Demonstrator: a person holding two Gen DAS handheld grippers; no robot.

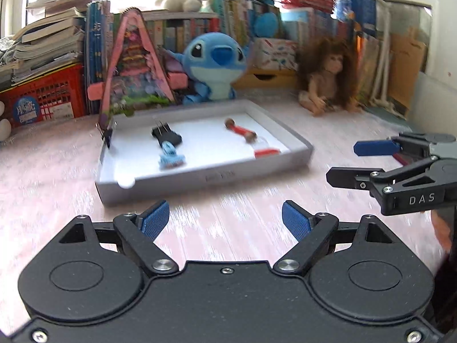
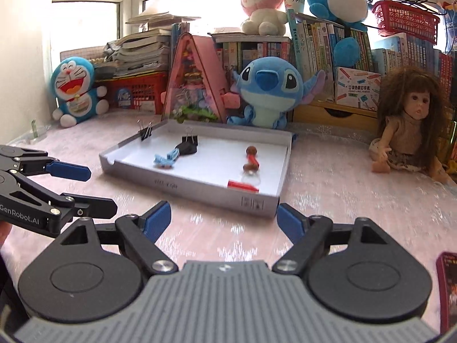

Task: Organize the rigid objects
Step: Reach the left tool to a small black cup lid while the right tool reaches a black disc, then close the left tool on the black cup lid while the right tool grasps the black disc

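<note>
My left tongs (image 1: 225, 218) and right tongs (image 2: 224, 218) both spread apart, holding nothing, above the table (image 2: 328, 194). Gray tray (image 2: 188, 184) just ahead w/ black binder clip (image 2: 187, 146), blue clip (image 2: 167, 158), red dumbbell (image 2: 251, 158) inside.

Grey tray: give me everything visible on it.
The grey tray is a shallow rectangular box, cardboard-like, with grey walls and a white floor, lying flat on the pink table in front of the blue plush. A black binder clip grips its far-left wall. Inside lie another black binder clip, a light blue clip, a red and brown dumbbell-shaped piece and a red-capped clear item. Neither gripper touches it.
</note>
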